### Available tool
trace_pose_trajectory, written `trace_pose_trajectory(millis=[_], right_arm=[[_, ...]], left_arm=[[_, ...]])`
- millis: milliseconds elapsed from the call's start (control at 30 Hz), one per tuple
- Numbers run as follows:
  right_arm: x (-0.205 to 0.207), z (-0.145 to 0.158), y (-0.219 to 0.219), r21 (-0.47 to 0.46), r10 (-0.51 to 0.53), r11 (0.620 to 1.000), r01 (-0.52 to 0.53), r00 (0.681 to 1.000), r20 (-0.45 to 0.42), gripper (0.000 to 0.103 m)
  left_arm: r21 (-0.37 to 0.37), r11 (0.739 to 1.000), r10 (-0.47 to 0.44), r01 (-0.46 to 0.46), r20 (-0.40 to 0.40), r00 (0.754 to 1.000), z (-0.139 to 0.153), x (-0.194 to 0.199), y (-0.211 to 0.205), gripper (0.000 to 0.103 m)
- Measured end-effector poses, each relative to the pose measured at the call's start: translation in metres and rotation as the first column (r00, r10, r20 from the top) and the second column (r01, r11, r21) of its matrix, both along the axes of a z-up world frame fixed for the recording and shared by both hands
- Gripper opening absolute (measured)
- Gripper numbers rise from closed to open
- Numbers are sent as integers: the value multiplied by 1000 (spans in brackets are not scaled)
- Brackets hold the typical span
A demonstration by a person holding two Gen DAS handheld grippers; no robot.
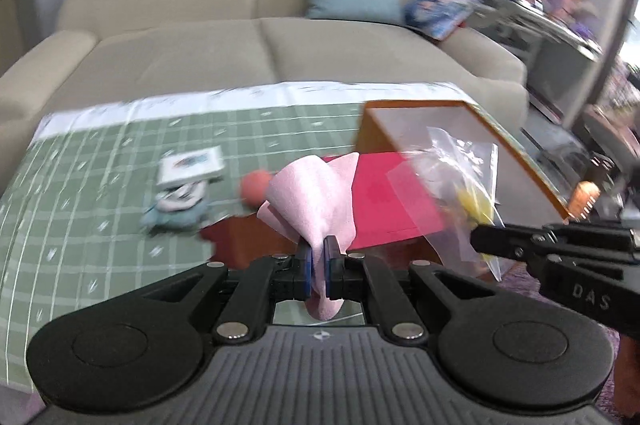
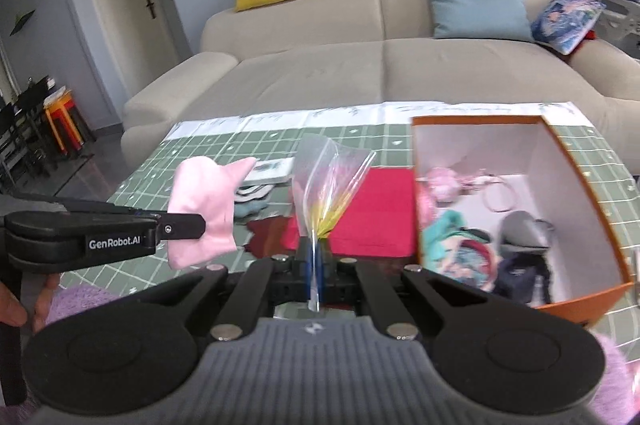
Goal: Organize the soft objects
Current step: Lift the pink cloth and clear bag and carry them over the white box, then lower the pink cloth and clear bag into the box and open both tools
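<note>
My left gripper (image 1: pixel 319 252) is shut on a pale pink cloth (image 1: pixel 316 201) that hangs lifted above the table; from the right wrist view the same pink cloth (image 2: pixel 204 217) shows at the left gripper (image 2: pixel 200 225). My right gripper (image 2: pixel 316 257) is shut on a clear plastic bag (image 2: pixel 328 181) with something yellow inside, also raised. In the left wrist view that bag (image 1: pixel 460 185) hangs at the right gripper (image 1: pixel 478 239). An orange box (image 2: pixel 580 185) with a white inside stands at the right, holding several soft items.
A green checked tablecloth (image 1: pixel 100 185) covers the table. On it lie a red cloth (image 2: pixel 380 209), a small white card (image 1: pixel 190 165), a blue-grey soft toy (image 1: pixel 176 209) and a pink ball (image 1: pixel 254 187). A beige sofa (image 2: pixel 360 65) with cushions stands behind.
</note>
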State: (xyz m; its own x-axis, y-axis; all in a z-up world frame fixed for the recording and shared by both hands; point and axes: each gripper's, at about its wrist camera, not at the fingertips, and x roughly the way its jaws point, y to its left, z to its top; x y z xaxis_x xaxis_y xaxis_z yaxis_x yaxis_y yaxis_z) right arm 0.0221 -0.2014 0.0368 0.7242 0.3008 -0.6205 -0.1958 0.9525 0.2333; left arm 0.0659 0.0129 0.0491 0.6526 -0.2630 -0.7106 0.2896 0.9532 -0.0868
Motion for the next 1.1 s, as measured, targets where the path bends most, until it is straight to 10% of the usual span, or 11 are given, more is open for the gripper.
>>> trace_pose_trajectory(millis=[467, 1100], right_arm=[[27, -19, -94, -69, -159, 985, 158, 987, -10, 0], [135, -70, -139, -230, -186, 962, 150, 971, -147, 0]], left_arm=[[102, 946, -310, 308, 0, 951, 4, 53, -140, 6], [254, 876, -358, 409, -222, 907, -68, 164, -220, 6]])
